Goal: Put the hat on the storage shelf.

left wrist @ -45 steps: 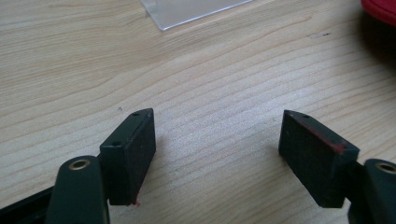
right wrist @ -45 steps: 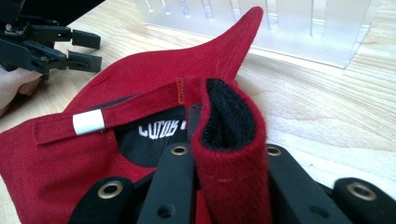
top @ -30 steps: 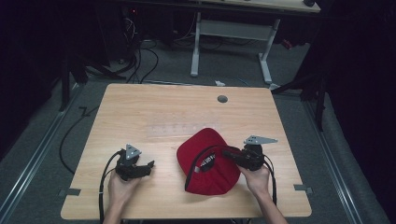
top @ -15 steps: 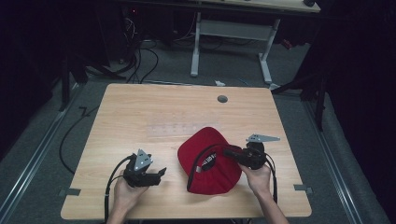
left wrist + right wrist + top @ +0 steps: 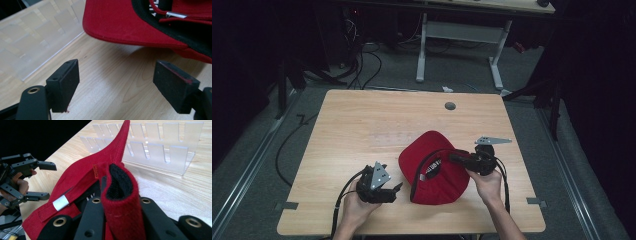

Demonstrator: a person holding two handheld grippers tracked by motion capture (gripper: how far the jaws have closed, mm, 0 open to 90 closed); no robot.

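A red cap [image 5: 432, 167] with a black inner band lies upside down on the wooden table [image 5: 362, 115], right of the middle and near the front. My right gripper [image 5: 458, 159] is shut on the cap's back edge. In the right gripper view the folded red and black fabric [image 5: 120, 192] stands pinched between the jaws. My left gripper [image 5: 395, 190] is open just left of the cap, at table height. In the left gripper view the cap's red edge [image 5: 125, 27] hangs a little beyond the two spread pads [image 5: 63, 82], with bare wood between them.
A clear slotted acrylic rack [image 5: 155, 147] stands on the table behind the cap, also visible as the rack [image 5: 37, 32] in the left gripper view. A round cable hole [image 5: 450, 106] sits at the far side. Cables trail off the front edge. Another desk's legs [image 5: 422, 45] stand beyond.
My left gripper has moved right along the front of the table, up to the cap's left edge. The right gripper still holds the cap, which has shifted slightly.
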